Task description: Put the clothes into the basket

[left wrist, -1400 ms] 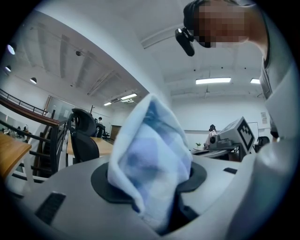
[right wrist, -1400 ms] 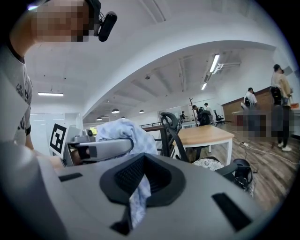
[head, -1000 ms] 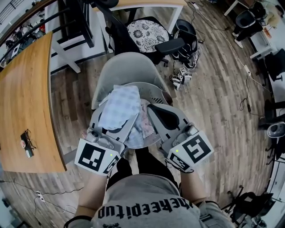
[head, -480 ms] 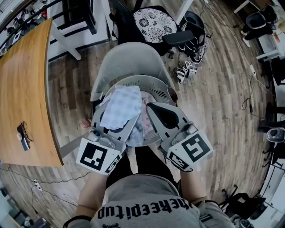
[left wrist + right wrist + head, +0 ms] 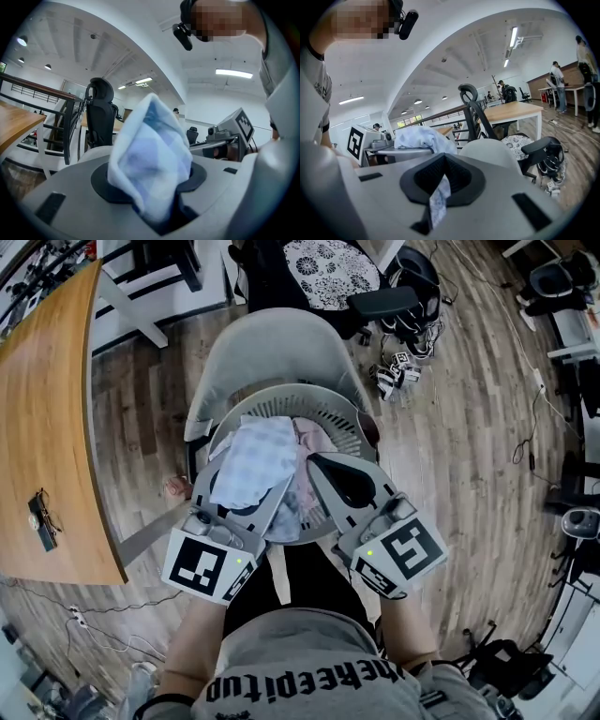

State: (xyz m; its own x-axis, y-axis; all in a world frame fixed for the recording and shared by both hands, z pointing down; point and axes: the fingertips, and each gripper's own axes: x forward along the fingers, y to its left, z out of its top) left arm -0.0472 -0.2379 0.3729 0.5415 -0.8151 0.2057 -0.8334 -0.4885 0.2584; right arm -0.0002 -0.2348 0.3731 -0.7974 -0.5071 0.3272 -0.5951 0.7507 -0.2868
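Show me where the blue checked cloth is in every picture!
Head view: blue checked cloth sits left of centre.
Left gripper view: cloth dead centre, pinched between the fingers.
Right gripper view: cloth left of centre, a pale bundle.
Shared landmark: the black office chair.

basket (image 5: 330,412) on chair (image 5: 272,345), table (image 5: 47,427) left (clothes (image 5: 315,439) inside)

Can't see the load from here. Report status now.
Left gripper shut on checked cloth. Right gripper shut on patterned garment. Both over the basket on the grey chair. No obstruction seen.
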